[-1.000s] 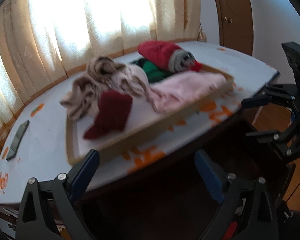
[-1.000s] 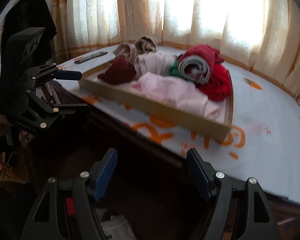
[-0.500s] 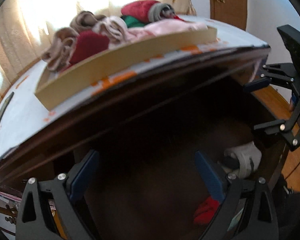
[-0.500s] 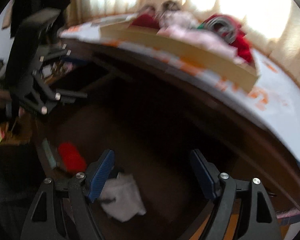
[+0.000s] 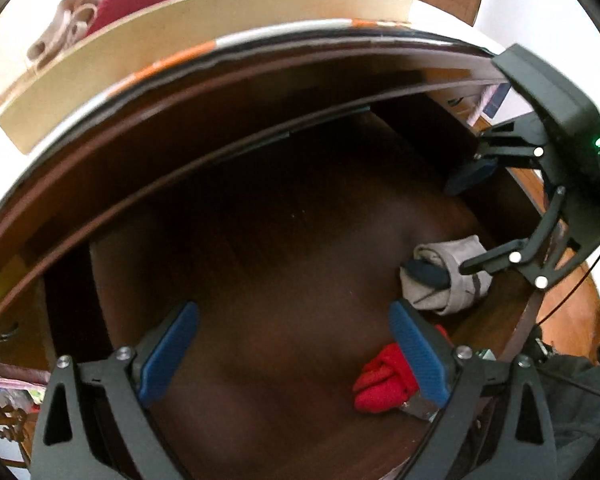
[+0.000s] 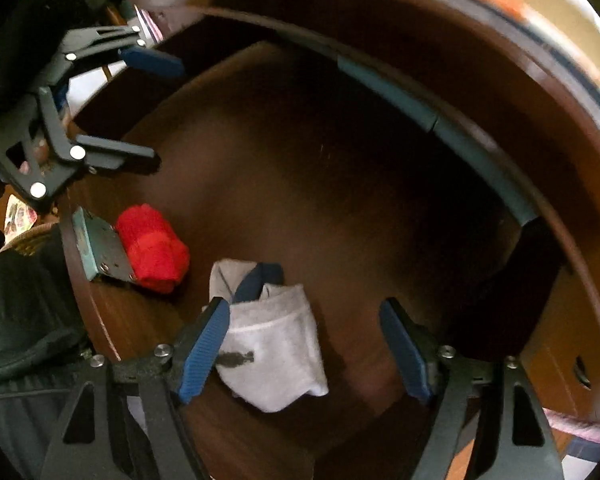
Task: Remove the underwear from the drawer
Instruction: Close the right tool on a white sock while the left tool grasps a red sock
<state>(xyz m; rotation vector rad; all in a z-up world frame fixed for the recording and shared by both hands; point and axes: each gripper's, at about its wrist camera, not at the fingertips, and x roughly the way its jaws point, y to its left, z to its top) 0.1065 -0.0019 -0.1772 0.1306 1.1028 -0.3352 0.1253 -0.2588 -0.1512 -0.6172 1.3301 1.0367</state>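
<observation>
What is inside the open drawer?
Inside the drawer: a white folded garment and a red rolled one. The near corners are hidden behind the grippers.

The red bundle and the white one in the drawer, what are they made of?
The red rolled bundle looks like soft fuzzy knit or terry cloth: matte, folds bulging. The white folded bundle with a dark blue band looks like cotton knit: nubby surface, limp edges. The brown drawer floor looks like smooth, faintly shiny wood.
</observation>
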